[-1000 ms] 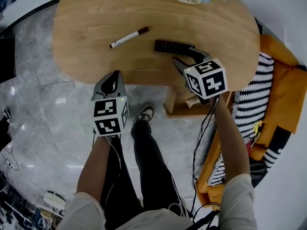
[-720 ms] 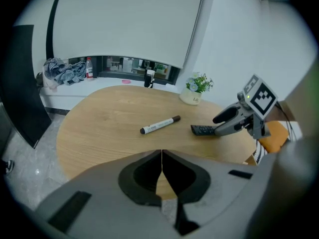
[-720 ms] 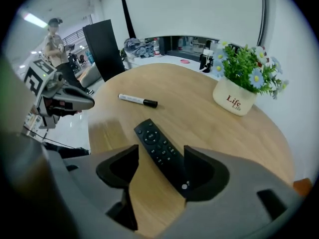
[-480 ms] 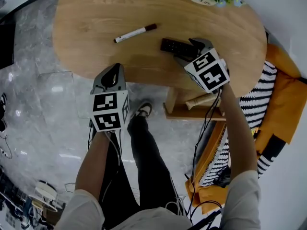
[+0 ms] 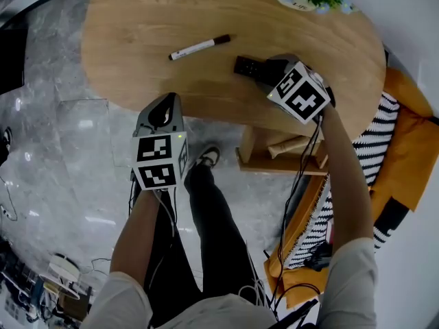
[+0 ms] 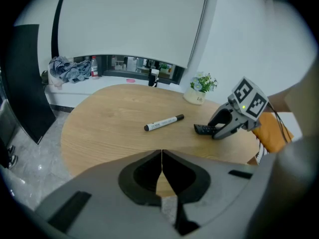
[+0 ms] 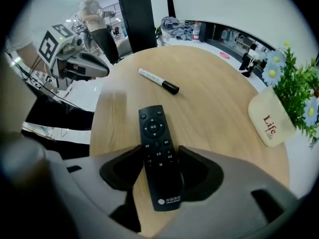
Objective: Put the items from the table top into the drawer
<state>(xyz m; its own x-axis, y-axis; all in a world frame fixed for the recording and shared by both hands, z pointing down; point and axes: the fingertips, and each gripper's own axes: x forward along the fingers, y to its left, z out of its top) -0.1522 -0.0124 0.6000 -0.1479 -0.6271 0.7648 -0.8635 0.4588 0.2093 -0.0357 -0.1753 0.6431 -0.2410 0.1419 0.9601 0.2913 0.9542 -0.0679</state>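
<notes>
Remote [image 7: 158, 156] clamped, right gripper [image 7: 160, 151] just closing | left gripper [image 6: 161, 156] pressed together | marker [image 5: 200, 46], flowerpot [image 7: 269, 121] nearby

The worktop [image 5: 206, 19] is pale wood, matt, with fine straight grain. The remote [image 7: 153, 126] is black matt plastic. The marker [image 5: 200, 46] has a smooth white plastic barrel and a dark cap. The left claw [image 6: 161, 158] and right claw [image 7: 161, 153] are matt grey plastic with black pads. The floor [image 5: 62, 136] is glossy grey stone that mirrors the lights. The pot [image 7: 269, 121] looks smooth and cream. The striped cloth [image 5: 367, 149] looks knitted.
</notes>
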